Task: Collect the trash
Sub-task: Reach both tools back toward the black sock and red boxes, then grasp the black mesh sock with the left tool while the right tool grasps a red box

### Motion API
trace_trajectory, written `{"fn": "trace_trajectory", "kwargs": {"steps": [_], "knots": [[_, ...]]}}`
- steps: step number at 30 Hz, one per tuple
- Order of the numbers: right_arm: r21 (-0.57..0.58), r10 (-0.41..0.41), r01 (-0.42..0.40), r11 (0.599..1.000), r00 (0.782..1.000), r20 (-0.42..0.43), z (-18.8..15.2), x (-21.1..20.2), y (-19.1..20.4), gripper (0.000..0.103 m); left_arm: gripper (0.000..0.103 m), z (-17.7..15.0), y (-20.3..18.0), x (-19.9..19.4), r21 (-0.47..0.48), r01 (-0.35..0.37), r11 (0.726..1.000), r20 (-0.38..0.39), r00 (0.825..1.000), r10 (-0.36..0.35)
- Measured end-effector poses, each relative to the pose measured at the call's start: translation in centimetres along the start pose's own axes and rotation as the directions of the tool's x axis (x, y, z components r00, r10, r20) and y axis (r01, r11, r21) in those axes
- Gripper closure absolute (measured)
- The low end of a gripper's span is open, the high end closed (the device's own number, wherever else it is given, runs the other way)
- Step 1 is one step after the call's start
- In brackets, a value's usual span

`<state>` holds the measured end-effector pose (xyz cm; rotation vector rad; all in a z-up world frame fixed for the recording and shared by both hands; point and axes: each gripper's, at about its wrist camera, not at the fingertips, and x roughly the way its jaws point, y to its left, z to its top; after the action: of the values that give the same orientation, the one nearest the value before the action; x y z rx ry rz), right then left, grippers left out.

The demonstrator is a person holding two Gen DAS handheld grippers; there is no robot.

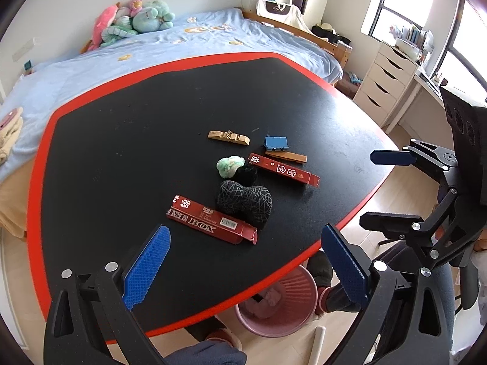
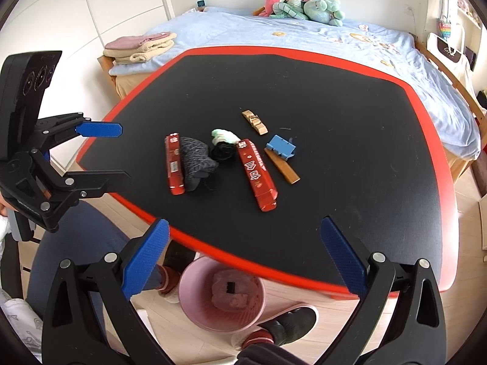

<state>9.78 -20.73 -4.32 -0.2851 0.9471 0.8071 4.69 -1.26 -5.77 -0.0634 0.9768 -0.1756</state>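
While both tools are held wide open and empty above the table's [image 1: 91, 158] near edge, the trash is seen ahead of the left tool [image 1: 243, 261]: a red box [image 1: 211, 220] nearest, a second red box [image 1: 284, 168] beyond. Below the right tool [image 2: 245, 255], a pink bin [image 2: 194, 292] is seen on the floor.

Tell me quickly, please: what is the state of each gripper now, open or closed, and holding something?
Left gripper: open, holding nothing, above the near edge of the black table with red rim.
Right gripper: open, holding nothing.
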Motion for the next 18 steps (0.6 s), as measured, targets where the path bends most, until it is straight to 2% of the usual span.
{"fn": "trace_trajectory", "kwargs": {"steps": [6, 13, 15, 18], "knots": [[-0.025, 0.005, -0.005, 1.0, 1.0, -0.028, 1.1, 2.6, -1.2, 0.007, 0.008, 1.1, 0.4, 2.8, 0.004, 0.007, 1.0, -0.039, 0.999, -0.007], [-0.056, 0.033, -0.036, 0.998, 0.997, -0.067, 1.9, 5.6, -2.0, 0.027, 0.009, 1.6, 0.8, 5.3, 0.005, 0.019, 1.0, -0.067, 0.998, -0.019], [-0.062, 0.042, -0.046, 0.997, 0.996, -0.074, 2.1, 6.2, -2.0, 0.033, 0.02, 1.7, 0.9, 5.8, 0.005, 0.025, 1.0, -0.077, 0.997, -0.024], [-0.066, 0.051, -0.057, 0.996, 0.995, -0.081, 2.3, 7.1, -2.2, 0.041, 0.025, 1.8, 1.0, 6.6, 0.003, 0.025, 1.0, -0.092, 0.995, -0.025]]}}
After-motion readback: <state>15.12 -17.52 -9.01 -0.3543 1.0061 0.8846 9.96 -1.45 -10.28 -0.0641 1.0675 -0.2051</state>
